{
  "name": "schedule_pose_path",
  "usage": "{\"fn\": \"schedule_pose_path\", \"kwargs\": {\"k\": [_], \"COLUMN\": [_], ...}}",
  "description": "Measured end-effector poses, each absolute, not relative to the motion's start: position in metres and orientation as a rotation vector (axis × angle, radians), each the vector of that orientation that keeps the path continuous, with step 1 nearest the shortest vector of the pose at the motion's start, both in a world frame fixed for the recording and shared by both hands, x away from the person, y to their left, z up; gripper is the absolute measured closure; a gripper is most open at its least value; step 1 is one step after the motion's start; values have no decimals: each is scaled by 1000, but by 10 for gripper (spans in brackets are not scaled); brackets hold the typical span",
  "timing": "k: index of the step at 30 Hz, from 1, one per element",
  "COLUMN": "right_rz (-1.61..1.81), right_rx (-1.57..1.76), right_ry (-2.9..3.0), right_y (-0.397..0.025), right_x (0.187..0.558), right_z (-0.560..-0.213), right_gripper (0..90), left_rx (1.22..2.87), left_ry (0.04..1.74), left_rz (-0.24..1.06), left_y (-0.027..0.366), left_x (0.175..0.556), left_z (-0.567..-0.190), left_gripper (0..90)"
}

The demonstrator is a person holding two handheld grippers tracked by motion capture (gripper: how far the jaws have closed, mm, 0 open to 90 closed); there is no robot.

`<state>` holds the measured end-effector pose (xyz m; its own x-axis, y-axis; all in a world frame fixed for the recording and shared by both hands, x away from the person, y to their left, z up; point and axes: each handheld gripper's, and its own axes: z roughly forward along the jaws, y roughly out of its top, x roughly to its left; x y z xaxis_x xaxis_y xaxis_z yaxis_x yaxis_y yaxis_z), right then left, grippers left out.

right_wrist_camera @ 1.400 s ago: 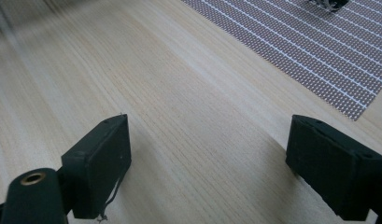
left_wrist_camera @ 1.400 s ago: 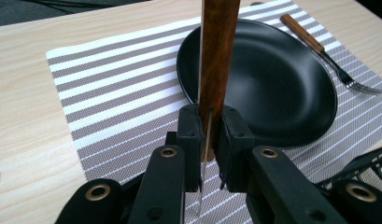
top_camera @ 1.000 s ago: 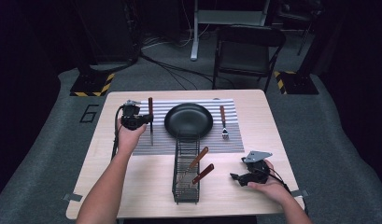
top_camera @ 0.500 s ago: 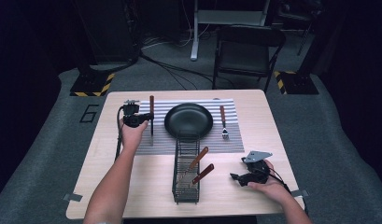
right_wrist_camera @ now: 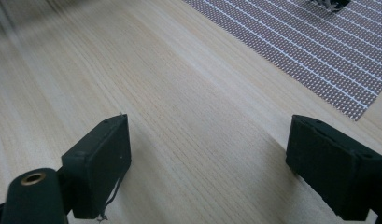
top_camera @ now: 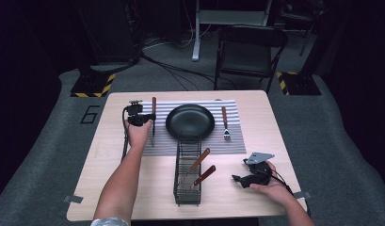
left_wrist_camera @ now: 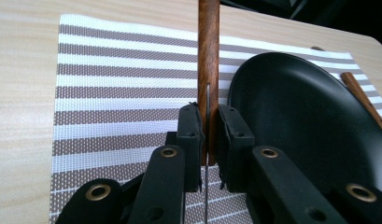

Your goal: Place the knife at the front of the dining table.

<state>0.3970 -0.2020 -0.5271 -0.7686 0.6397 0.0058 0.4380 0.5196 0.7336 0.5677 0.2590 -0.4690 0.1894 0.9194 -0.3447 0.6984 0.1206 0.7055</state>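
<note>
A knife [top_camera: 153, 117] with a brown wooden handle [left_wrist_camera: 208, 56] lies lengthwise on the striped placemat [top_camera: 157, 143], just left of the black plate [top_camera: 190, 121]. My left gripper [top_camera: 147, 118] is shut on the knife where blade meets handle, and its jaws [left_wrist_camera: 208, 140] pinch the thin blade. The handle points away from me, beside the plate [left_wrist_camera: 310, 116]. My right gripper [top_camera: 238, 179] rests low over the bare wood at the front right. Its pads [right_wrist_camera: 104, 158] stand wide open with nothing between them.
A fork [top_camera: 225, 123] with a wooden handle lies on the placemat right of the plate. A black wire rack [top_camera: 188, 188] stands at the table's front centre with two wooden-handled utensils [top_camera: 199, 161] in it. A chair [top_camera: 249, 49] stands beyond the far edge.
My left gripper and the knife have shifted very slightly right, toward the plate. The right gripper has stayed where it was.
</note>
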Motion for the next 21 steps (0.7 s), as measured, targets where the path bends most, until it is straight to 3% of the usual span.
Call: {"fn": "schedule_pose_path", "kwargs": {"k": [21], "right_rz": [1098], "right_rx": [901], "right_ry": [2507], "right_y": [-203], "right_x": [396], "right_z": [-527], "right_gripper": [132], "left_rx": [1540], "left_ry": [1706], "left_rz": [275], "left_y": [259], "left_x": [583], "left_z": [-495], "left_gripper": [806]}}
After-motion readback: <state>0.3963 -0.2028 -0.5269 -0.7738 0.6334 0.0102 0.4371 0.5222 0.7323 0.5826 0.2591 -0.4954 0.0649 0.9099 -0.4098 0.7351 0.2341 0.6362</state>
